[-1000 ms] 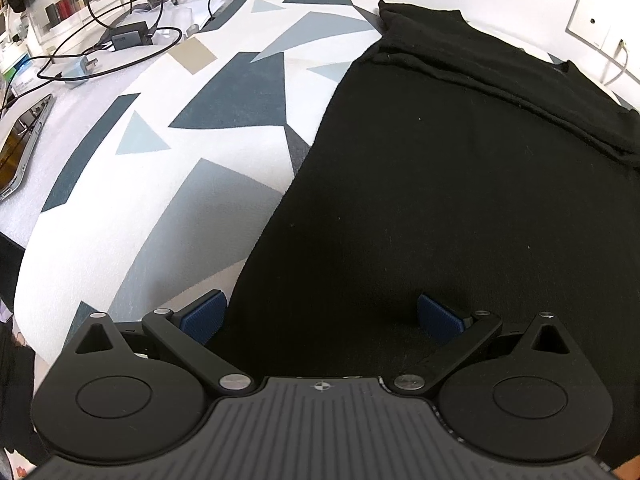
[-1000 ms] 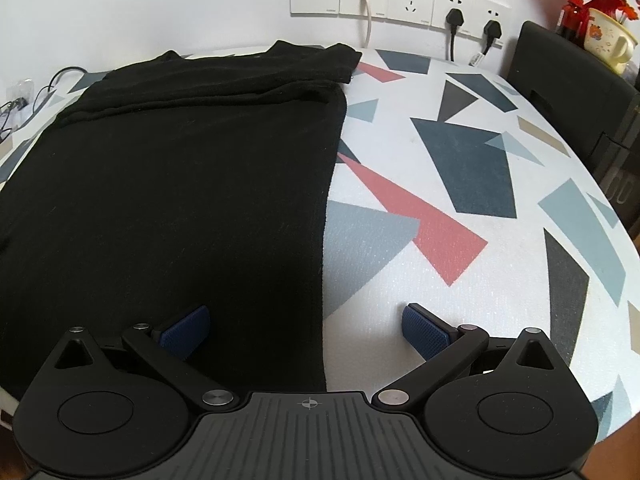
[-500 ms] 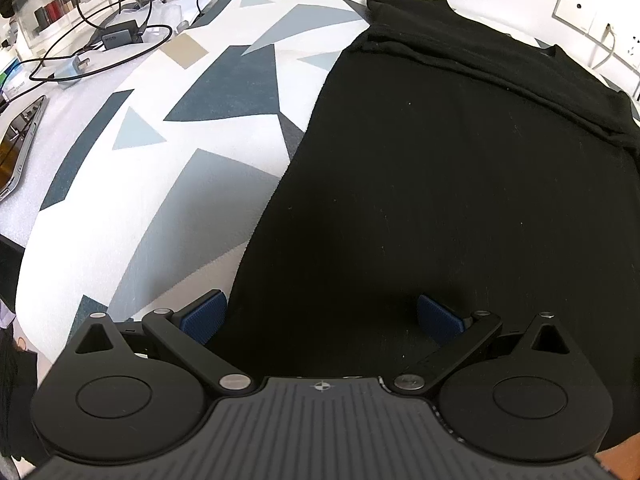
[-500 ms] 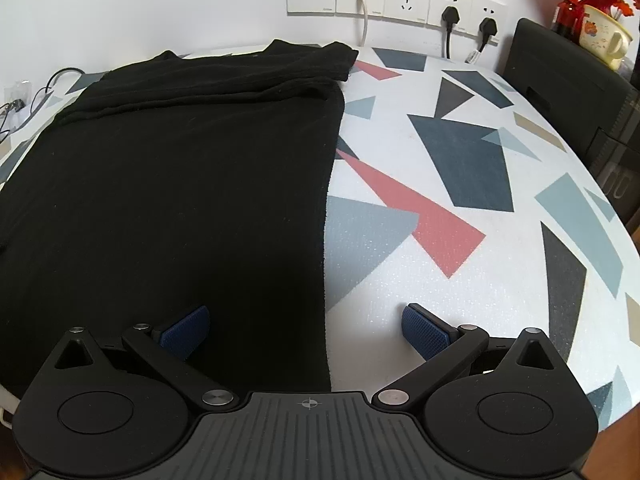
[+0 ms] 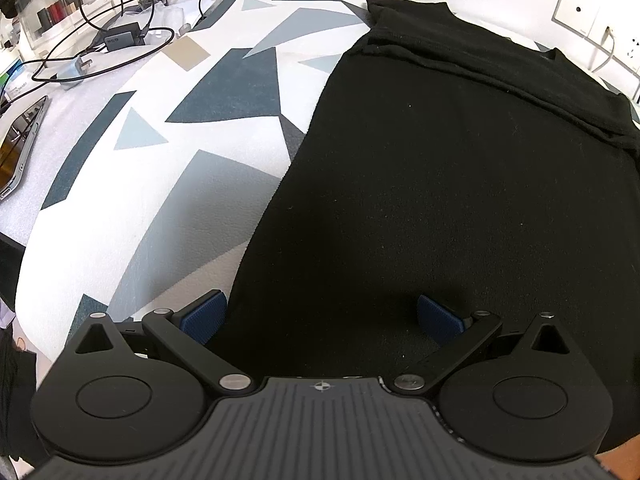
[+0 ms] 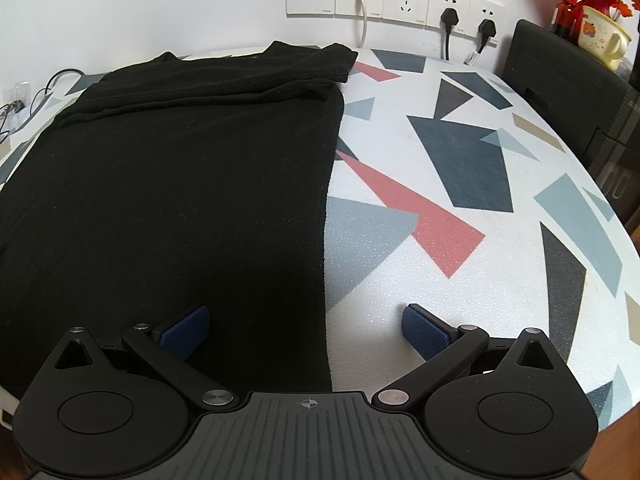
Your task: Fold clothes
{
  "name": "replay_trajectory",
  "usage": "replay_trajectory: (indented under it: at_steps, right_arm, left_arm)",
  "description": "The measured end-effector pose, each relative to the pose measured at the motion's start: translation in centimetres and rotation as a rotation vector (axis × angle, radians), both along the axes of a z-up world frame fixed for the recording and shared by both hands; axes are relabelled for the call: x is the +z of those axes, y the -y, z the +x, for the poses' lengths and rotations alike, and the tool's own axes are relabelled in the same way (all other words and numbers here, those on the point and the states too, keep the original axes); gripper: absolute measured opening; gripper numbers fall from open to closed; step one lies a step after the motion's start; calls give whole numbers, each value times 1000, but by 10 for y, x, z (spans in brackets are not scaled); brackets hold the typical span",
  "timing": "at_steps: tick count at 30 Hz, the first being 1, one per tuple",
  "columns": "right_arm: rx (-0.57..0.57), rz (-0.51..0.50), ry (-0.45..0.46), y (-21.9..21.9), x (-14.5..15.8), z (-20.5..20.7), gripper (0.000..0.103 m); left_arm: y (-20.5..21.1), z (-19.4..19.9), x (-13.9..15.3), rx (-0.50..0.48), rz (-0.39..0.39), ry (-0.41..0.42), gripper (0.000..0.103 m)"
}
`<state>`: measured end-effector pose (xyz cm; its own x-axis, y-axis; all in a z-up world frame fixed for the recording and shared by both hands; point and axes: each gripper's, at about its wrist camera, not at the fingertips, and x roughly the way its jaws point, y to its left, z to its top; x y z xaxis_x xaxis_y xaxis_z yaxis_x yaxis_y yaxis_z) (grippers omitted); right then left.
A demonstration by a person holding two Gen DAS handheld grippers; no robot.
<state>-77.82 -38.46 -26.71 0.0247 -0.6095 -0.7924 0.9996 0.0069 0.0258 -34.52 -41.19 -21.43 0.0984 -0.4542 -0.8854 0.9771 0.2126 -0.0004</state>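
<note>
A black garment [image 5: 440,184] lies flat on a table with a white cloth printed with grey, blue and red shapes; its far end is folded over near the wall. My left gripper [image 5: 320,316] is open and empty, its blue pads straddling the garment's near left edge. My right gripper [image 6: 306,328] is open and empty, straddling the garment's [image 6: 172,184] near right edge. Both sit just above the hem at the table's near side.
Cables and a charger [image 5: 120,36] lie at the far left, with a laptop edge [image 5: 20,148] and a clear box [image 5: 44,4]. Wall sockets with plugs [image 6: 444,8] are behind the table. A black chair [image 6: 568,92] and a mug [image 6: 600,36] stand at the right.
Both grippers have drawn back slightly toward the near edge of the table. The left view has turned a little to the right. The jaws stay open and the garment has not moved.
</note>
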Motion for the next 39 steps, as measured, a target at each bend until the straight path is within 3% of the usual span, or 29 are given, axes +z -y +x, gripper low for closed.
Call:
replay_trajectory:
  at_steps: [25,31,39]
  right_arm:
    - [-38,-56,7,-10,-2,3,102]
    - [-48,-85,12,-18,-3,5,102]
    - [70,-21,24,-17,2,8,102]
  left_arm:
    - [-8,-2,-1,-16,-44,5,103]
    - [-15,-1,1,-74,-29,9,103]
    - [-27,-1,1,-222,-59,44,101]
